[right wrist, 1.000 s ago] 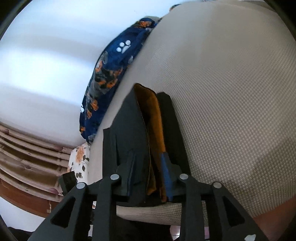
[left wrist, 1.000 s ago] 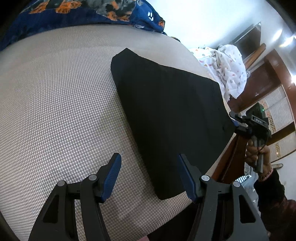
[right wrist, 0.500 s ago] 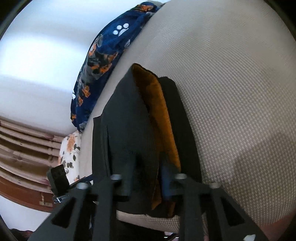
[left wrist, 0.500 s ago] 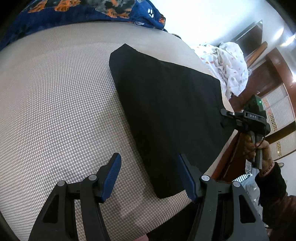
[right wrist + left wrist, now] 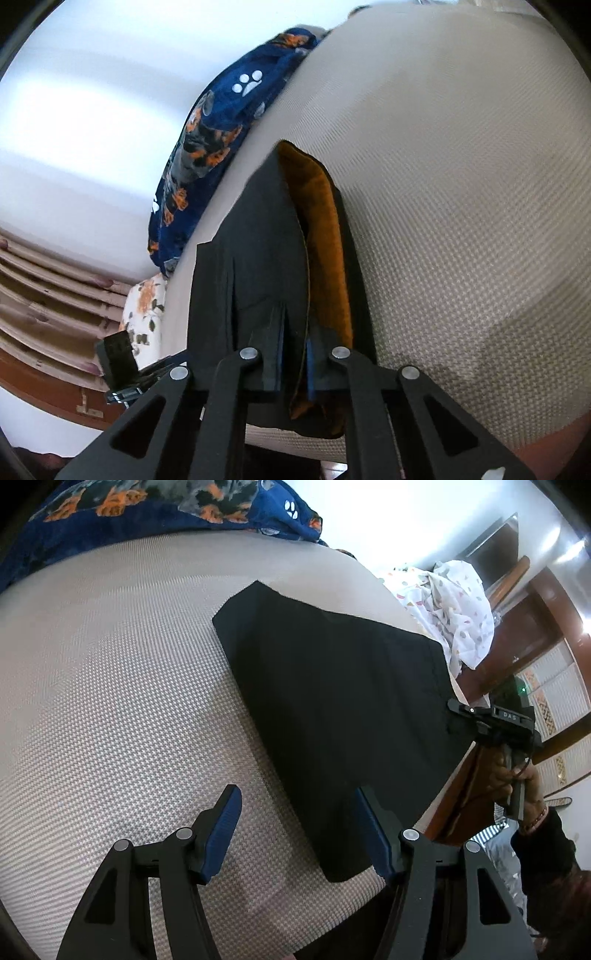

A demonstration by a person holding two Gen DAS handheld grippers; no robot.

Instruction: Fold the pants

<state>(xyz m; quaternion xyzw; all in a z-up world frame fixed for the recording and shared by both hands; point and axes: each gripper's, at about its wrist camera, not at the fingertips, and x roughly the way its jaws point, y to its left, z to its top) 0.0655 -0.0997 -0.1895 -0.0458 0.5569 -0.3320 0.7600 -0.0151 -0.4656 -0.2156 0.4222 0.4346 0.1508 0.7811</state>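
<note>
Black cloth, soft and limp, makes up the pants, which lie flat on the bed ahead of the left gripper and extend away to the right of its jaws. An orange inner lining is exposed at the open end, seen just ahead of the right jaws. The garment is judged light and fairly thick, likely to sag and drape when lifted, and not fragile; layers may slide apart unless all are pinched together.

The right gripper is observed clenched on the pants at the edge nearest it, with black fabric and lining caught between the jaws. The left jaws are spread wide and hold nothing; the near corner of the pants lies just before the right-hand jaw, the bed surface between the jaws.

A second hold is best taken at that near corner, so that the edge can be carried over evenly. A blue printed blanket lies beyond the pants, and a white sheet to the far right.
</note>
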